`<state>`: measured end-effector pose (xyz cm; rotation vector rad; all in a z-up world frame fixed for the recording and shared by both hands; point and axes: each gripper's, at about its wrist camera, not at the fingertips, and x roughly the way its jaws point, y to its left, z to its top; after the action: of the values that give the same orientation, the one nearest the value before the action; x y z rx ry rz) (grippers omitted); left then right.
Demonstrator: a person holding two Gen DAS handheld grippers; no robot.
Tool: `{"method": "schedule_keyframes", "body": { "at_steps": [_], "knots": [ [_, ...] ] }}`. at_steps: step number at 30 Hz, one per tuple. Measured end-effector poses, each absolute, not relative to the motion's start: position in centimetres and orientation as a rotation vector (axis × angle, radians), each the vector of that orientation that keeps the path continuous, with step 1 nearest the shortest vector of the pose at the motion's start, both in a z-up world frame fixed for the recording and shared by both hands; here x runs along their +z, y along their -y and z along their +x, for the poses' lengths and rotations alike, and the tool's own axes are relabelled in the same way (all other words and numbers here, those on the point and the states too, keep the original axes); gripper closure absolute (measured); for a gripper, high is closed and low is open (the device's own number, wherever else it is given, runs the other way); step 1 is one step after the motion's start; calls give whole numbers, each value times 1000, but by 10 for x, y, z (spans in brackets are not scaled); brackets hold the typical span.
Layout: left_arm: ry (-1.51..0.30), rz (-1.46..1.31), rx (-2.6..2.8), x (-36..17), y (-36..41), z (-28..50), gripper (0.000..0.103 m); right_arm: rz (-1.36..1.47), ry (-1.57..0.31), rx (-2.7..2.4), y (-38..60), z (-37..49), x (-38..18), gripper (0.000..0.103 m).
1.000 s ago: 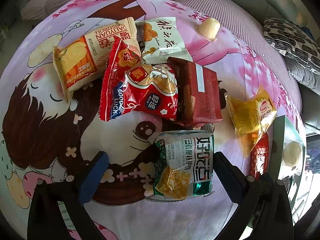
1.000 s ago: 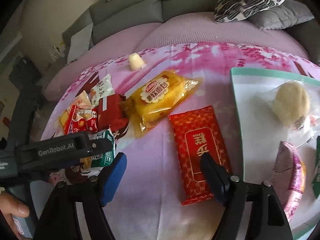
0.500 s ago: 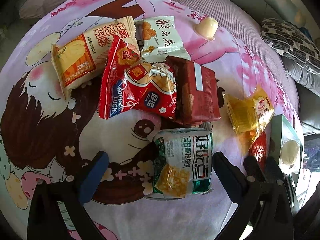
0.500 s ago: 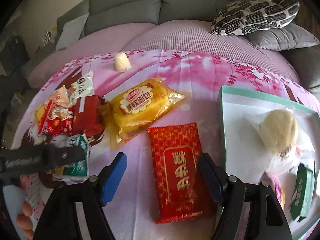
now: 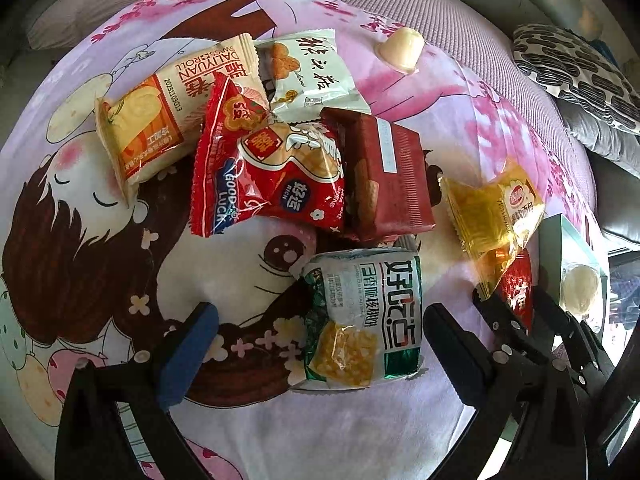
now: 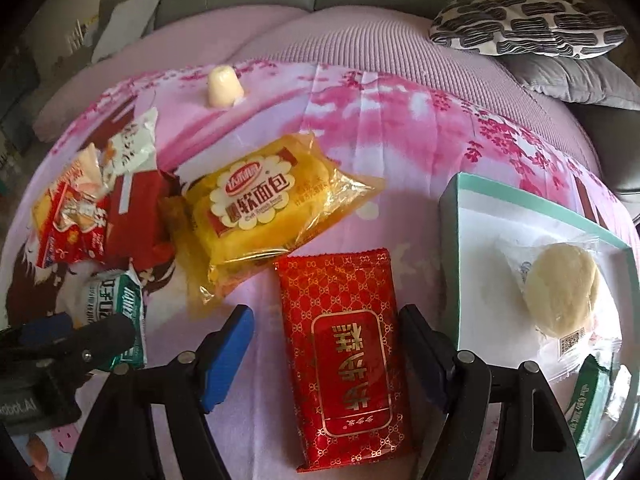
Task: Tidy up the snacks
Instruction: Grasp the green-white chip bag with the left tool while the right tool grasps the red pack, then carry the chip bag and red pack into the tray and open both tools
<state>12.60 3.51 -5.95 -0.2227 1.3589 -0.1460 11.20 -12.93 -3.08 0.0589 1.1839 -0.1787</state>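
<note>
Snack packets lie on a pink cartoon cloth. My left gripper (image 5: 320, 344) is open, its jaws either side of a green-and-white packet (image 5: 362, 316). Beyond it lie a red "Good Luck" bag (image 5: 272, 176), a dark red pack (image 5: 386, 178), a Swiss roll pack (image 5: 172, 108) and a white cracker pack (image 5: 312, 68). My right gripper (image 6: 328, 344) is open, its jaws either side of a flat red-and-gold packet (image 6: 346, 360). A yellow bread pack (image 6: 260, 204) lies just behind it. The right gripper's fingers (image 5: 520, 332) show in the left wrist view.
A teal-rimmed white box (image 6: 452, 216) at the right holds a round pale pastry (image 6: 560, 292) and green-labelled packets. A small jelly cup (image 6: 224, 86) stands at the cloth's far edge. A patterned cushion (image 6: 524, 20) and a grey sofa lie behind.
My right gripper has moved forward and left so the red-and-gold packet now sits between its jaws. The left gripper has barely moved.
</note>
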Motion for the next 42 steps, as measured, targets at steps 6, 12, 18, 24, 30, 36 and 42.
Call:
{"method": "schedule_keyframes", "body": {
  "at_steps": [6,12,18,24,30,36,42],
  "knots": [
    [-1355,-222,-145,-59,-37,125,2,158,-1203,-154,133,101,-29,26],
    [-1352,-215,-155,-59,-31,125,3,259,-1185,-127,132,76,-25,26],
    [-1346,-177,-165,-58,-21,125,20,233,-1165,-144,123,61,-23,33],
    [-1338,-120,-176,-59,-9,126,30,150,-1150,-161,117,63,-27,35],
    [-1329,-39,-158,-63,4,125,31,95,-1132,-173,112,63,-31,36],
    [-1316,3,-145,-64,18,126,41,117,-1122,-187,118,60,-28,48],
    [-1310,-2,-149,-63,19,126,48,135,-1115,-185,120,59,-26,53]
  ]
}}
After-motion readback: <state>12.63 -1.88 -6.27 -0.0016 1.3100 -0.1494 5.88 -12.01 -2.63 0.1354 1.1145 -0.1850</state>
